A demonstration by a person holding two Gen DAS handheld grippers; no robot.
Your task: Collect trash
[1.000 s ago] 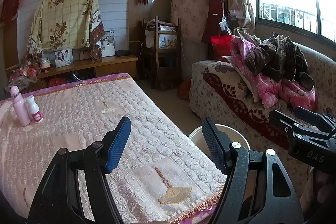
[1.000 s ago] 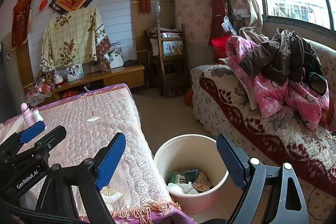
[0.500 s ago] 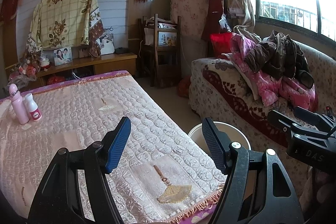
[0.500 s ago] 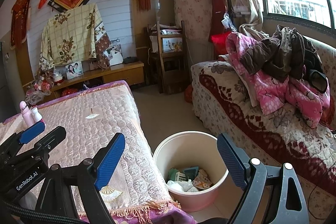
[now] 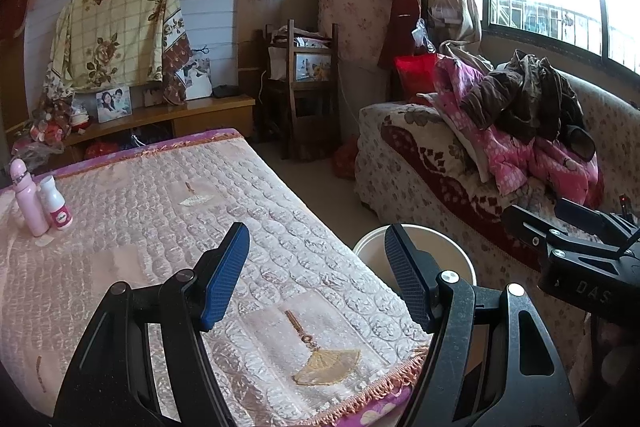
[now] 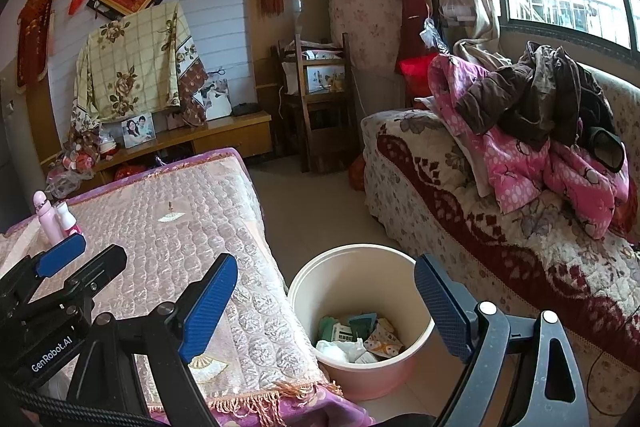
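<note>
A pale pink bucket [image 6: 312, 287] stands on the floor beside the table; several bits of trash [image 6: 356, 337], paper and small packs, lie at its bottom. My right gripper [image 6: 326, 301] hovers over the bucket, open, nothing between its blue pads. My left gripper [image 5: 316, 273] is open and empty above the table's near corner, with the bucket's rim [image 5: 460, 247] showing behind its right finger. A pink bottle [image 5: 26, 201] and a small white bottle [image 5: 56, 205] stand at the table's far left.
A quilted pink cloth covers the table [image 5: 160, 219], its fringe at the near edge. A sofa [image 6: 480, 195] with piled clothes [image 6: 540, 131] runs along the right under the window. A wooden chair [image 6: 316, 95] and low cabinet [image 6: 208, 137] stand at the back.
</note>
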